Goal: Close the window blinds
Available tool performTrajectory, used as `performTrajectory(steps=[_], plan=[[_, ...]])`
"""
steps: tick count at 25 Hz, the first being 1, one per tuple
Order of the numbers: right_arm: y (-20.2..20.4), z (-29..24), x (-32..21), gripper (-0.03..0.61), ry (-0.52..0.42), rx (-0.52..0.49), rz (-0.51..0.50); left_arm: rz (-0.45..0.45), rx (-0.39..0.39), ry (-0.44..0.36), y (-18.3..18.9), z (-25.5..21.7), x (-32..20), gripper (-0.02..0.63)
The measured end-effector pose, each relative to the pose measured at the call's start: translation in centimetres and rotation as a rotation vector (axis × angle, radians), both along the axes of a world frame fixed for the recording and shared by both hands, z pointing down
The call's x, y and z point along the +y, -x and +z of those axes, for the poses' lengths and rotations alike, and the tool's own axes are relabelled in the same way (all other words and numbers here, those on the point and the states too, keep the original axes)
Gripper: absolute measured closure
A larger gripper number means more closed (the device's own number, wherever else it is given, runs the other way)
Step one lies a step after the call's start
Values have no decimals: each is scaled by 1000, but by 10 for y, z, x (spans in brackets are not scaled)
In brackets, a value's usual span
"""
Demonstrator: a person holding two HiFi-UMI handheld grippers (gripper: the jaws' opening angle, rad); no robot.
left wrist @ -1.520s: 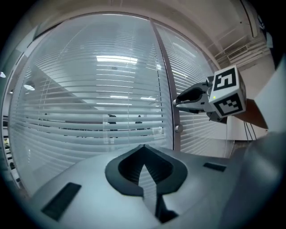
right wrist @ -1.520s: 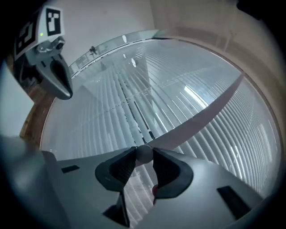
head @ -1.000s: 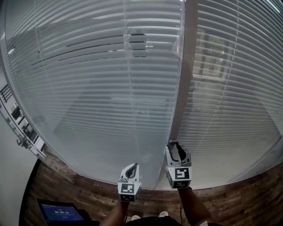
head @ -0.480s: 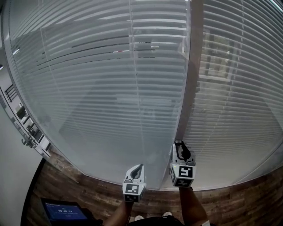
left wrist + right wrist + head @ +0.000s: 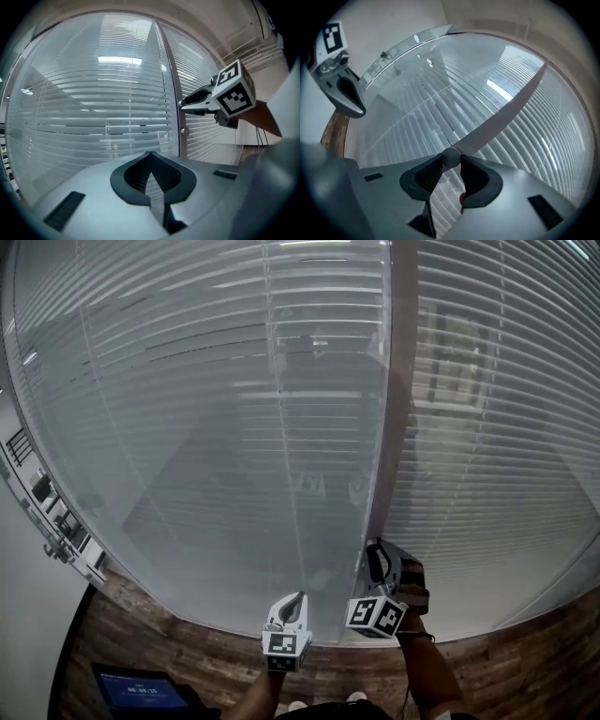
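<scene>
White slatted blinds (image 5: 234, 427) hang behind glass on both sides of a grey mullion (image 5: 398, 381). A small round knob (image 5: 451, 157) sticks out low on that mullion. My right gripper (image 5: 375, 549) is rolled to one side and its jaws have just been closing; the pads now press on the knob from both sides. In the left gripper view the knob (image 5: 184, 132) shows just below the right gripper (image 5: 183, 104). My left gripper (image 5: 296, 598) hovers left of the mullion, short of the glass, with its jaws shut and nothing between them.
A second blind panel (image 5: 506, 427) fills the right side. Wooden flooring (image 5: 187, 652) runs along the foot of the glass. A dark screen with blue display (image 5: 141, 693) lies at the lower left. A metal rack (image 5: 56, 531) stands along the left wall.
My right gripper has rolled about its own axis on the knob, so its marker cube now sits tilted. The dark shapes seen through the left blind's slats have faded. My left gripper has stayed put.
</scene>
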State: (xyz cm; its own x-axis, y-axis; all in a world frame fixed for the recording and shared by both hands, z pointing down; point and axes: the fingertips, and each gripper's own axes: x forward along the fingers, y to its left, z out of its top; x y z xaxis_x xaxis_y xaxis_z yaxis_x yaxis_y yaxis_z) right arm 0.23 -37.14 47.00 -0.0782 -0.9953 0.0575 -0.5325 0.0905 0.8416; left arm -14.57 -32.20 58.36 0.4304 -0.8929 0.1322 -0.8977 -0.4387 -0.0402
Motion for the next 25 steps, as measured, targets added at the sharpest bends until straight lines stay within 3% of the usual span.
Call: performTrajectory(steps=[5,7,9,14,18,21,25], plan=[[0,1,0,451,-43,216,-4,-2,6,6,0,-1,1,614],[0,1,1,451,-59,208,-11,1,6,5,-1,-2,1,614],[0,-2,6,449,-53,40,-39,1,8,6,-2,-2,2,614],[-1,-9,15,433,-25,-683,-113,-6,5,11,2,0,5,614],[-12,-1,7,420,31,-1104,-75,-10,2,10,5,0,4,614],[-14,-1,2,420,30,-1269,-74,-8,2,7,6,1,6,614],[-17,-6,3,448,-7,-1312,-74,-9,2,11,8,3,7,614]])
